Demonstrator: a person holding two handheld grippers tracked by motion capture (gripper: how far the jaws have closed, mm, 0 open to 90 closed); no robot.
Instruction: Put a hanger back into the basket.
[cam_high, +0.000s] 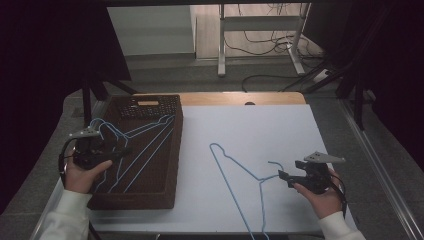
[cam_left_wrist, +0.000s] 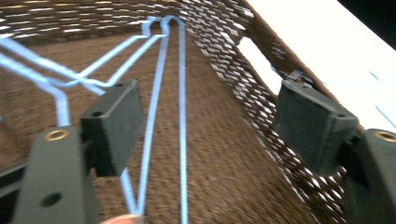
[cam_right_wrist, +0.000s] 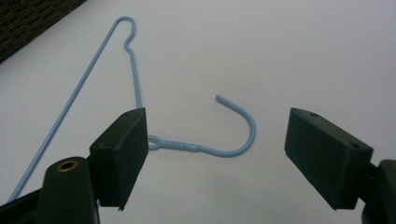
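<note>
White worktop (cam_high: 280, 125) carries brown woven tray (cam_high: 172, 150) at left. Two blue wire hangers (cam_high: 145, 145) lie inside tray. Third blue hanger (cam_high: 235, 175) flat on worktop, right of tray, hook (cam_right_wrist: 243, 126) toward right gripper (cam_high: 284, 178). Right gripper: jaws wide apart, hook between them, untouched. Left gripper (cam_high: 122, 152) over tray: jaws apart, gripping nothing, hanger wires beneath.

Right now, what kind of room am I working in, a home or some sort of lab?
Most likely a lab or recording workstation, not a home. Black curtains enclose the table, loose cables trail over the floor behind it, and a metal stand stands there.
</note>
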